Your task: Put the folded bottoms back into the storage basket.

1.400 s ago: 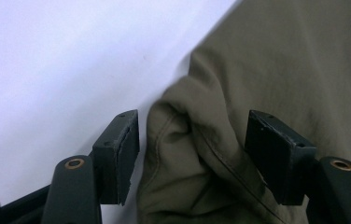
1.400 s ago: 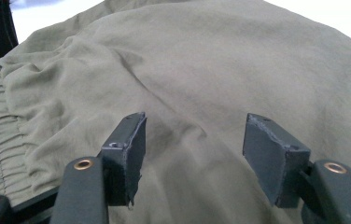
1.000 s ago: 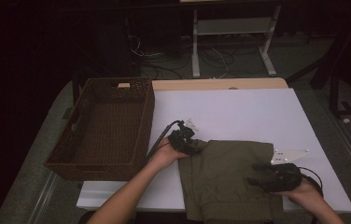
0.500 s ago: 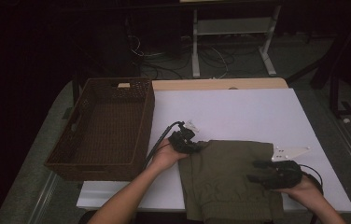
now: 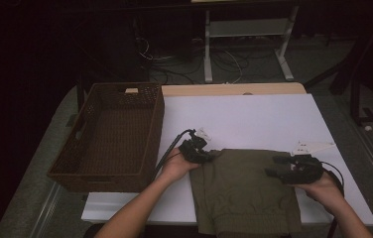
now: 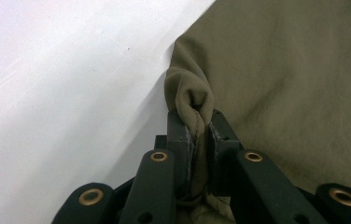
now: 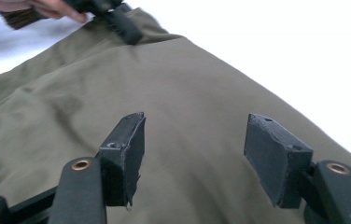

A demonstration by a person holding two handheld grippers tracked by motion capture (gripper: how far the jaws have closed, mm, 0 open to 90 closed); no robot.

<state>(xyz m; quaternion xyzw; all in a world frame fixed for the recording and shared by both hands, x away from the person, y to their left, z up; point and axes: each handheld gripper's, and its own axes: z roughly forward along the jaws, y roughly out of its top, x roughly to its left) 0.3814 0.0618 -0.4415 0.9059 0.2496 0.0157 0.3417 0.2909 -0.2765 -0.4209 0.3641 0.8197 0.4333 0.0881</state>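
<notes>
Now my left gripper (image 6: 196, 135) pinches a bunched corner of the soft olive cloth (image 5: 244, 191); my right gripper (image 7: 194, 158) hovers wide above its smooth folded surface.

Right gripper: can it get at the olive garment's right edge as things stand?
Probably yes. The right gripper hangs open just over the olive garment, and nothing lies between it and that edge. The left gripper pinches the opposite corner.

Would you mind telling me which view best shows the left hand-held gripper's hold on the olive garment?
The left gripper view: its jaws pinch the olive garment edge. The high view shows the left hand-held gripper small; the right gripper view, distant.
</notes>
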